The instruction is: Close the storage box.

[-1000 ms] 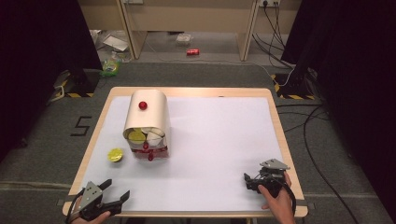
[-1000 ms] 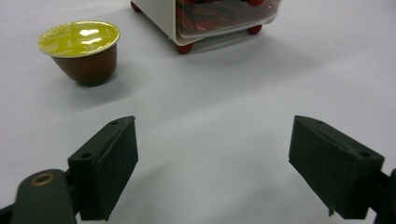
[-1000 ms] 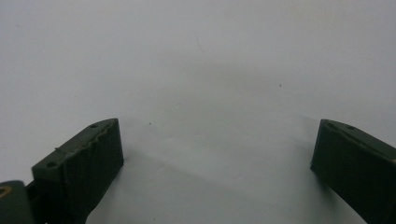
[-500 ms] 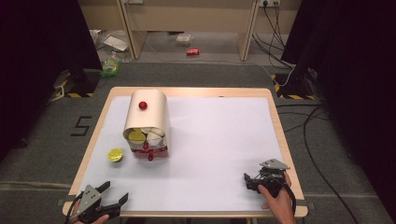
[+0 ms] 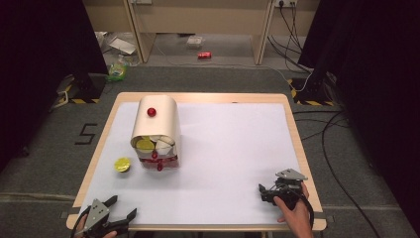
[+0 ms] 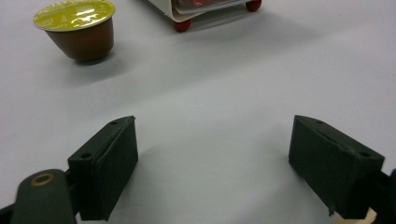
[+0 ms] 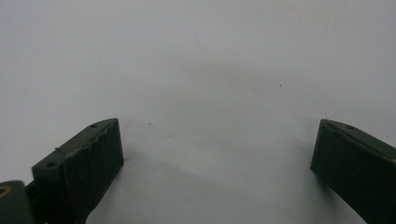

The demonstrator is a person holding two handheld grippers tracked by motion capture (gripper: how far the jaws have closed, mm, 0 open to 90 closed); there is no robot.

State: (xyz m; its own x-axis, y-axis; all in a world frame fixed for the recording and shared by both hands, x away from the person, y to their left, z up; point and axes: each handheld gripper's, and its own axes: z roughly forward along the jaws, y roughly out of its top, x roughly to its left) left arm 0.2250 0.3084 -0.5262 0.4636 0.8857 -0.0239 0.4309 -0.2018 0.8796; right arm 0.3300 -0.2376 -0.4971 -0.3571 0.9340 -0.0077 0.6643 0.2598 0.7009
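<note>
Since the earlier frame, the left gripper (image 5: 120, 211) is drawn back toward the table's near edge, jaws spread wide and empty. A yellow-lidded capsule (image 6: 76, 29) is seen ahead of it, well apart. The right gripper (image 5: 267, 190) is held unmoved, wide open, nothing gripped.

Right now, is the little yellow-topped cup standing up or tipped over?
Standing up. The coffee capsule sits on its narrow brown base on the white table, its yellow foil lid facing up and sealed.

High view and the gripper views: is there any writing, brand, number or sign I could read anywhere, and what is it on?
"5": a dark figure that reads like a five, marked on the grey floor left of the table.
Coffee capsule: its yellow foil lid shows no readable print.
Red can on the floor: too small to read.
</note>
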